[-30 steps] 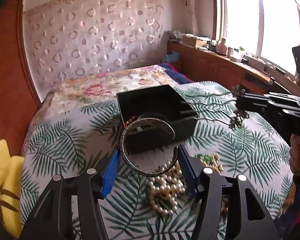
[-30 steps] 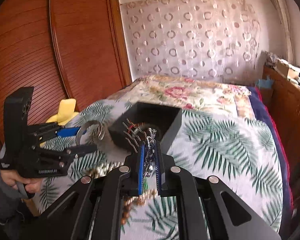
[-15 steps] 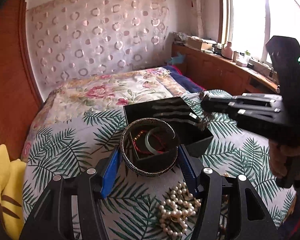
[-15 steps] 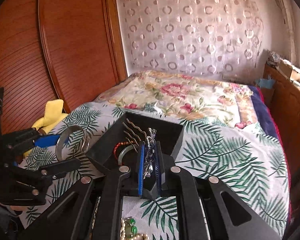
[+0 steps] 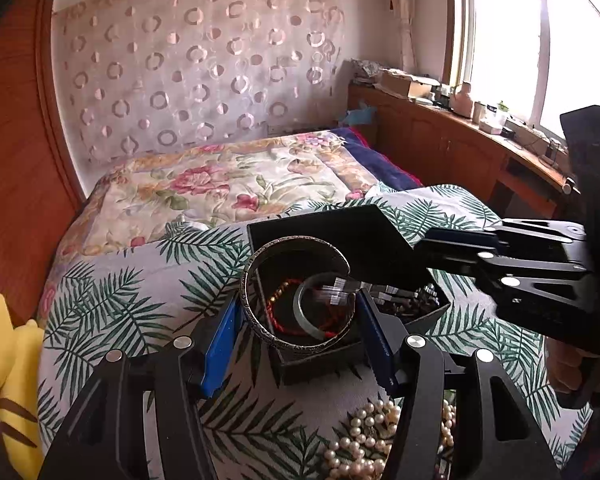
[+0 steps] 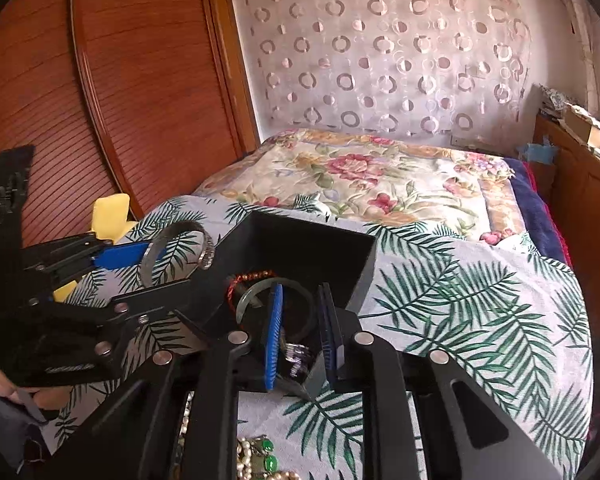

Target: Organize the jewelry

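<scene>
A black open box (image 5: pixel 364 222) (image 6: pixel 300 236) sits on the palm-print cloth. Inside lie a red bead bracelet (image 5: pixel 278 300) (image 6: pixel 252 276) and a grey-green bangle (image 5: pixel 306 316) (image 6: pixel 256 292). My left gripper (image 5: pixel 296 320) is shut on a silver cuff bangle (image 5: pixel 256 320) (image 6: pixel 176 248) and holds it over the box's near-left corner. My right gripper (image 6: pixel 300 332) is open over the box; a silver hair comb (image 6: pixel 296 354) (image 5: pixel 340 288) lies blurred in the box below it.
A pearl necklace (image 5: pixel 364 440) lies on the cloth in front of the box, and green-stone jewelry (image 6: pixel 264 456) lies near the right gripper's base. A yellow plush (image 5: pixel 4 360) sits at the left. A wooden wardrobe (image 6: pixel 100 100) stands left, a cabinet (image 5: pixel 460 148) right.
Both grippers moved in over the box. My right gripper opened and let go of the silver hair comb, which has dropped into the box. The left still holds the cuff.
</scene>
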### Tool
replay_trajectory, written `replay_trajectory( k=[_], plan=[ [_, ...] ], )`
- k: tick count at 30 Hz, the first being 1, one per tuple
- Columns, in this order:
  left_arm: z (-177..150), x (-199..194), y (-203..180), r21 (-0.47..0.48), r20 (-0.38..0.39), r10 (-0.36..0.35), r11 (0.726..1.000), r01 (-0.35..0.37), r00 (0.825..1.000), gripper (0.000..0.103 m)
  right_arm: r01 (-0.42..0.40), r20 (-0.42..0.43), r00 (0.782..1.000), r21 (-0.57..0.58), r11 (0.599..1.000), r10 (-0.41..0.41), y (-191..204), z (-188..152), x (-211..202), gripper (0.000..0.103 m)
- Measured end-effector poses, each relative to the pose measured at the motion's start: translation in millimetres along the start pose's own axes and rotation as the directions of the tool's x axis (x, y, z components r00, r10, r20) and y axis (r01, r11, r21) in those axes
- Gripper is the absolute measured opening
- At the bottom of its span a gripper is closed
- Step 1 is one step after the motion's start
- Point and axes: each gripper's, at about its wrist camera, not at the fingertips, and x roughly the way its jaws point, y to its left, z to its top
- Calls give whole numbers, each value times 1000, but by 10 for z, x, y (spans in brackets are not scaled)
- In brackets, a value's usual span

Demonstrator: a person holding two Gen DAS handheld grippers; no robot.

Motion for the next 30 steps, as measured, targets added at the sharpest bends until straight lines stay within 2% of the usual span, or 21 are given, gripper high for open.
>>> replay_trajectory(
  k=[13,16,22,23,26,28,30],
  plan=[
    [44,255,-105,7,-34,-2,1000,2,999,57,12,33,999,-24,1000,-12,47,-242,-349,21],
    [37,199,-117,10,-19,-3,1000,3,1000,64,11,32,999,-33,999,-10,70,-306,-395,21],
    [-22,-43,-76,5,17,4,1000,-4,1000,68,-1,36,999,-20,1000,1,82,-439,-528,21],
    [-35,-83,-67,0,23,2,1000,-2,1000,73,-3,35,999,-18,1000,4,83,-460,-545,21],
    [-152,-258,-9,-23,46,-2,1000,3,999,77,-14,27,1000,-10,1000,14,101,-566,-598,21],
    [-212,-345,17,-38,57,4,999,-1,998,86,-23,18,1000,-6,1000,23,110,-658,-626,21],
    [-286,-420,42,-47,68,6,999,-3,998,86,-25,7,1000,-4,1000,25,125,-734,-636,21]
  ],
)
